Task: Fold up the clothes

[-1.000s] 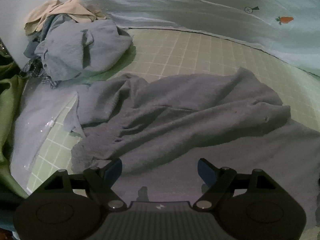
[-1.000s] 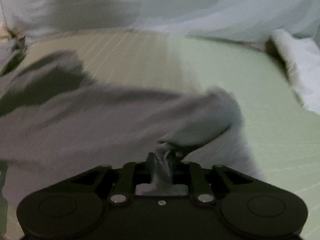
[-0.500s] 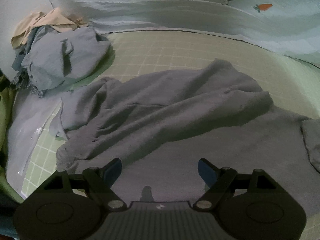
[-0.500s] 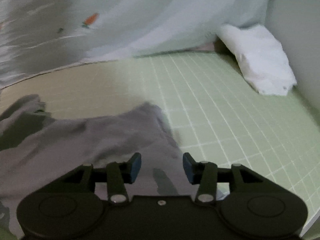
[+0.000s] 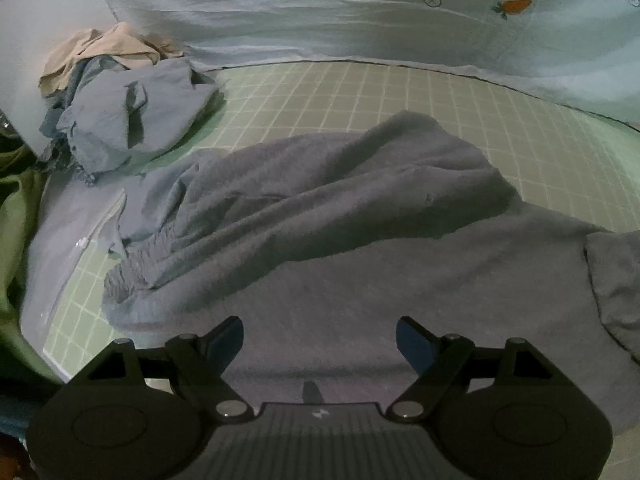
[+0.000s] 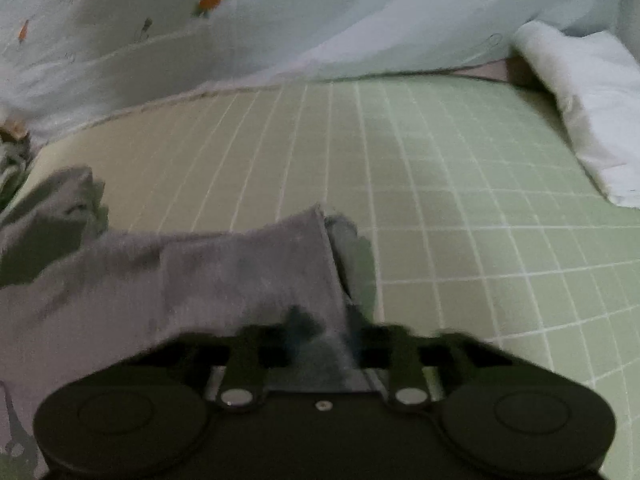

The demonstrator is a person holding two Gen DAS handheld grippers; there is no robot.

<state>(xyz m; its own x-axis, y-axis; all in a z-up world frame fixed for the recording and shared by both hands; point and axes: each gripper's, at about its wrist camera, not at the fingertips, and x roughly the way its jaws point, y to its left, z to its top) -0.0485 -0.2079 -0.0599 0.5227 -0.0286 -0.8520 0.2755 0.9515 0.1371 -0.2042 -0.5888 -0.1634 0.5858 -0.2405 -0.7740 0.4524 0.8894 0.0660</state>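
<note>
Grey garment point(image 5: 360, 216): fleecy, spread over the green grid mat point(image 5: 400, 96), upper layer bunched in folds running from 8 o'clock to 2 o'clock in the left wrist view, lower layer lying flat toward the camera; one corner turned over at 3 o'clock. Left gripper point(image 5: 319, 340): jaws spread wide, blue-padded fingertips point(image 5: 226, 336) poised over the flat near part of the garment, nothing held. Right gripper point(image 6: 320, 332): view blurred; fingers drawn in close, a strip of the grey garment point(image 6: 256, 264) running between them into the gripper body, so it appears clamped on the cloth edge, though the blur hides the fingertips themselves. Garment edge in the right wrist view ends at centre, bare mat point(image 6: 480, 200) beyond from 12 to 4 o'clock. Pile of other clothes point(image 5: 132, 120): blue-grey piece with a beige one behind, at 10 o'clock in the left view, apart from the garment. Pale sheet with carrot print point(image 5: 400, 20): along the far edge at 12 o'clock. White folded cloth point(image 6: 592, 100): at 2 o'clock in the right view. Green fabric point(image 5: 16, 216): at 9 o'clock, left view.
</note>
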